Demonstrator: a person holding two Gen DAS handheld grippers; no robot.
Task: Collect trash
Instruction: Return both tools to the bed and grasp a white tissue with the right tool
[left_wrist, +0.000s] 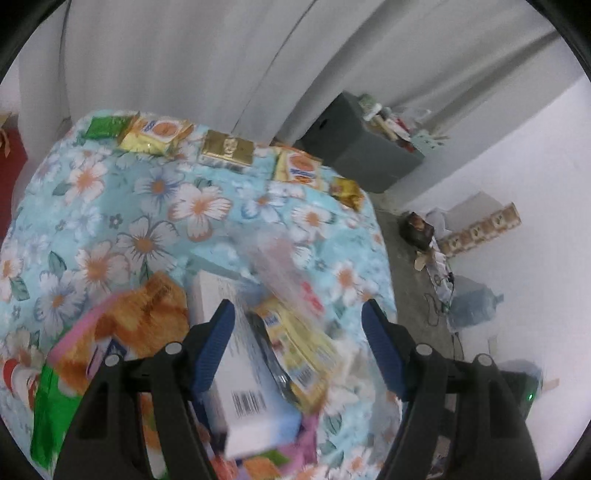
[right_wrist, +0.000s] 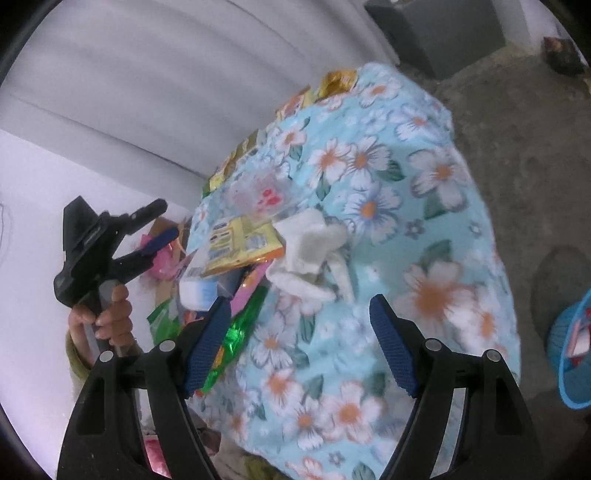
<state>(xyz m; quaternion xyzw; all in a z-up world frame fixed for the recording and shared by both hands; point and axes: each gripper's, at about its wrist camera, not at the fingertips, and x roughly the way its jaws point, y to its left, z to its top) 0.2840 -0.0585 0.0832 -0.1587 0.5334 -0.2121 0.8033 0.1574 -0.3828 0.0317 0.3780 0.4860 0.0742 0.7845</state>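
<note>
1. Here, left gripper (left_wrist: 299, 347) tilted downward over a table under a floral cloth (left_wrist: 155, 206), blue-padded jaws spread wide with nothing pressed between the pads.
2. In the gap between those jaws, lower down: a white box (left_wrist: 236, 365) with a barcode on its near face, digits too blurred to read; just right of it, a yellow packet (left_wrist: 295, 347) with blue print, lettering unreadable.
3. Left of the left jaw, an orange-and-pink wrapper (left_wrist: 147, 325); farther left and low, a green foil packet (left_wrist: 51, 413).
4. Far ahead of the claw along the table's back edge: a row of snack packets (left_wrist: 159, 133), yellow ones with an orange round logo and blue lettering, not legible, plus a gold one.
5. Right gripper (right_wrist: 301, 343) likewise pitched down over the same cloth, jaws wide apart and empty, only flowered fabric between them.
6. Ahead of the right claw and slightly left: a crumpled white tissue (right_wrist: 310, 251) touching the yellow packet; beyond, a clear wrapper (right_wrist: 266, 192) with red marks, unreadable.
7. Far left of the right claw: the person's hand (right_wrist: 110, 317) wrapped around the left tool's handle, olive sleeve at the wrist.
8. Far right on the floor, a blue basket (right_wrist: 569, 354), partly cut off.
</note>
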